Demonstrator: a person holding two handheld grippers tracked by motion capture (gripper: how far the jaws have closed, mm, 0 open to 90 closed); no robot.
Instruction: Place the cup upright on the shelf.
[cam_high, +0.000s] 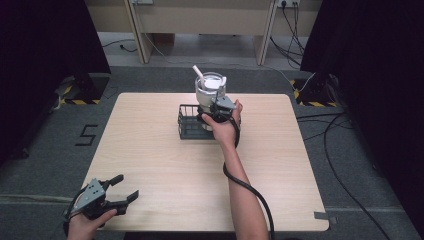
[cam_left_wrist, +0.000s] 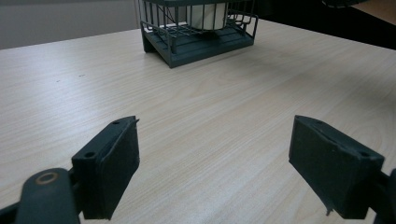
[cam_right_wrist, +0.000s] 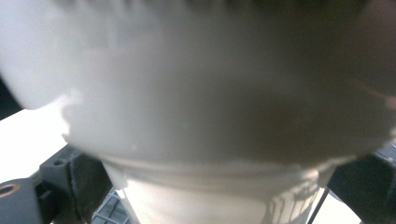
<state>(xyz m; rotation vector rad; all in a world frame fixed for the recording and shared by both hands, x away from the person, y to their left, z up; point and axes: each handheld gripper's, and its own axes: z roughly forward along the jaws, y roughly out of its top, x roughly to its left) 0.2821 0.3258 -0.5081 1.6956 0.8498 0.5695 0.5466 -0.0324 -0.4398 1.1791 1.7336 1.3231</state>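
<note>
A white lidded cup (cam_high: 210, 86) with a white straw stands in a black wire basket (cam_high: 187, 126) at the far middle of the table. My right gripper (cam_high: 216, 106) reaches it from the near side. In the right gripper view the cup (cam_right_wrist: 201, 107) is blurred and very close, with a jaw pressed to each side of its narrower lower part, and basket wire (cam_right_wrist: 105, 207) shows below. My left gripper (cam_high: 127, 186) rests at the table's near left corner, open, nothing between its jaws (cam_left_wrist: 215, 158). From there the basket (cam_left_wrist: 201, 44) and the cup's base (cam_left_wrist: 208, 14) show far ahead.
The light wooden table (cam_high: 165, 165) stands on grey carpet. Black curtains hang at both sides. Cables (cam_high: 345, 150) run over the floor at the right, and a wooden bench stands behind the table.
</note>
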